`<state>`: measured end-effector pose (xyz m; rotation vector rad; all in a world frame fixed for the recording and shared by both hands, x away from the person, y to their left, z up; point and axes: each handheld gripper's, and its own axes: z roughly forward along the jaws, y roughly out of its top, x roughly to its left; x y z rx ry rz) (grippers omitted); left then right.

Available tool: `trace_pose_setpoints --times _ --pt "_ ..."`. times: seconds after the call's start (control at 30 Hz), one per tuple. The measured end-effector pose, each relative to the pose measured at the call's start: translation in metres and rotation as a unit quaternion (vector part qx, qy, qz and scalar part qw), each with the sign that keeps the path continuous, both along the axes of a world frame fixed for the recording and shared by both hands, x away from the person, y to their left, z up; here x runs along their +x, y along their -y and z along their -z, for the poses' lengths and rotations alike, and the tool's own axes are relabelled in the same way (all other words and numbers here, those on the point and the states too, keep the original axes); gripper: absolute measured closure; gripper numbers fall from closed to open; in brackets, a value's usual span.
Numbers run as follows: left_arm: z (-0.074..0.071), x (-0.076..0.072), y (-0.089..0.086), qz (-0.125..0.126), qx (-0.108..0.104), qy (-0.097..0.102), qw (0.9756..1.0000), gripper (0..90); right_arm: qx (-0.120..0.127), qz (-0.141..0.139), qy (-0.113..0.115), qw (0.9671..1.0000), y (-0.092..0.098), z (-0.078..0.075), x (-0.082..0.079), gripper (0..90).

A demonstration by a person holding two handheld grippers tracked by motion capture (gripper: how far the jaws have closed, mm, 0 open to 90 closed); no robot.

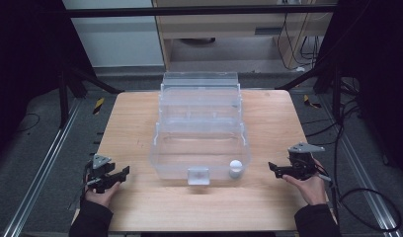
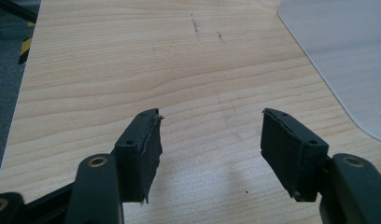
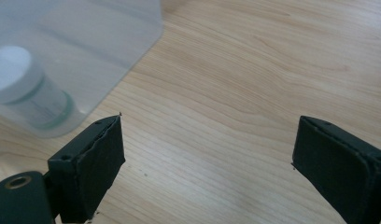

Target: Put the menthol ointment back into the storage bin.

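A person held a tool in each hand at the near corners of a wooden table point(image 1: 140, 212), both released and carrying nothing. A clear tiered plastic organizer point(image 1: 201, 128) stood at the table's middle, stepping up away from the person. In its lowest, nearest tray sat a small white-capped jar point(image 1: 235, 168) toward the right and a small clear box point(image 1: 198, 176) near the centre. The jar lay to the inside of the right tool point(image 1: 274, 168), just beyond the tray wall, clearly nearer to it than to the left tool point(image 1: 123, 172), which faced bare wood beside the organizer.
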<state>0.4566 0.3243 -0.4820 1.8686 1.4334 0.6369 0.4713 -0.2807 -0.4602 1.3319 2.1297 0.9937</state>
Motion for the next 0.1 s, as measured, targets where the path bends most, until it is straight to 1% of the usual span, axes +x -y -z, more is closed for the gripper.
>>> trace_pose_setpoints --times 0.1 --pt "0.0003 0.0002 -0.0007 -0.002 0.0 0.0 1.0 38.0 0.004 0.004 0.001 1.0 0.0048 0.0037 -0.0005 9.2"
